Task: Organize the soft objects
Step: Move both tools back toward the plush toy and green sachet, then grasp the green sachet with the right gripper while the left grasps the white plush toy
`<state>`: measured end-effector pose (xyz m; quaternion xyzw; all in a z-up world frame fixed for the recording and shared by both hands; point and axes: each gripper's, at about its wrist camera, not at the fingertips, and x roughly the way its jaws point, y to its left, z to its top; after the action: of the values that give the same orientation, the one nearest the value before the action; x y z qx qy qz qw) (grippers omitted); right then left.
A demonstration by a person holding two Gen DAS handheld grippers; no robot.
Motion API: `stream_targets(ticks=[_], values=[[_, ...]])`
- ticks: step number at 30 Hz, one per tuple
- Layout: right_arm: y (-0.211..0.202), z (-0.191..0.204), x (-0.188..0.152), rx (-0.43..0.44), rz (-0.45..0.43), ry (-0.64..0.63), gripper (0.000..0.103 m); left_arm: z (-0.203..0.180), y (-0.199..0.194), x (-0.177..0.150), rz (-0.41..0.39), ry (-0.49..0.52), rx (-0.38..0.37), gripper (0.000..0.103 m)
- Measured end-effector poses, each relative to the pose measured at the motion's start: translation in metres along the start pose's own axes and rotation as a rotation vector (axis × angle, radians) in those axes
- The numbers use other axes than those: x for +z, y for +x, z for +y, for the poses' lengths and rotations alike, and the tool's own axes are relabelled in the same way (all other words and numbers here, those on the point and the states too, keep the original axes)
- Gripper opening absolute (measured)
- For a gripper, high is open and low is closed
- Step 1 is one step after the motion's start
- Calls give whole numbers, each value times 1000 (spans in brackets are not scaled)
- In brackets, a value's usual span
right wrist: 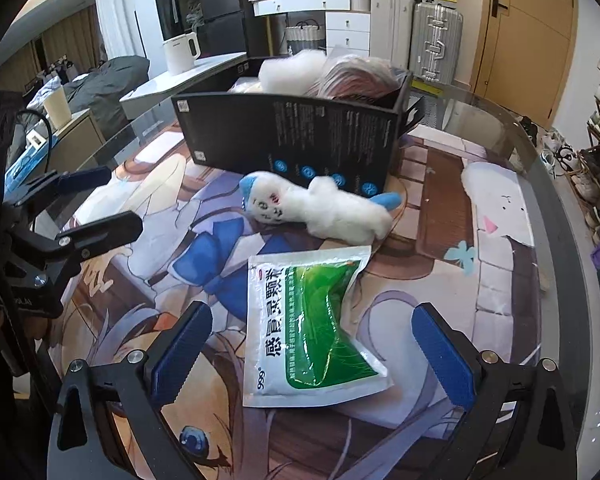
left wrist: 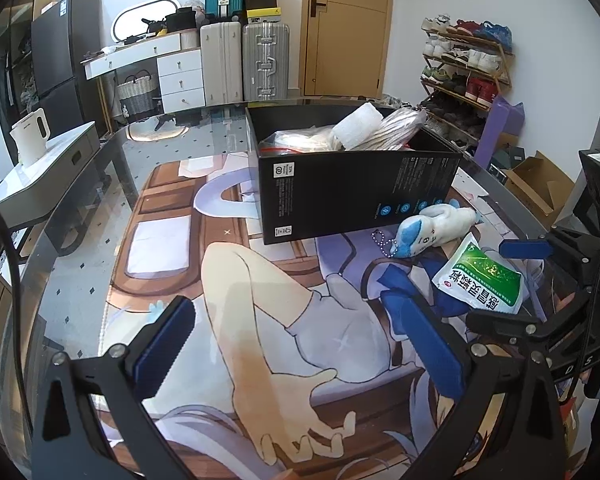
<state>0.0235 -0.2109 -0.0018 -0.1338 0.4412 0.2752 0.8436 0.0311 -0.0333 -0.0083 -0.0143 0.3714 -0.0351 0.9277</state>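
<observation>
A black box (left wrist: 356,196) stands on the table and holds white and striped soft items (left wrist: 360,126); it also shows in the right wrist view (right wrist: 292,140). A white-and-blue plush toy (right wrist: 320,206) lies just in front of the box, also in the left wrist view (left wrist: 432,228). A green-and-white pouch (right wrist: 312,328) lies flat nearer, also in the left wrist view (left wrist: 480,280). My right gripper (right wrist: 312,348) is open, its jaws standing either side of the pouch. My left gripper (left wrist: 300,344) is open and empty over the printed mat, left of the pouch.
The glass table carries a printed cartoon mat (left wrist: 220,280). A bead chain (left wrist: 384,242) lies by the plush. A white kettle (left wrist: 30,136) stands on a side table at left. Suitcases (left wrist: 244,64), a door and a shoe rack (left wrist: 468,68) stand behind.
</observation>
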Motion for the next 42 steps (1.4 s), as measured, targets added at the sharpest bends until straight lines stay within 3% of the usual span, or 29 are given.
stream_targets(ticks=[18,20,25,30,34,42], values=[[3,3,-8,-7,17,-25,101,-3,2,0,18,15,-2,103],[1,2,-7,-12,13,-23,93,-4,2,0,22,18,-4,103],[-6,-2,-8,-10,-5,-29,58,-8,3,3,27,28,-13,103],[-12,-5,-9,2,-16,-30,39,-16,4,7,35,44,-34,103],[-17,-9,-12,9,-30,-28,31,-23,8,13,44,53,-48,103],[-39,-29,-15,6,-85,27,30,-42,20,26,59,69,-77,103]])
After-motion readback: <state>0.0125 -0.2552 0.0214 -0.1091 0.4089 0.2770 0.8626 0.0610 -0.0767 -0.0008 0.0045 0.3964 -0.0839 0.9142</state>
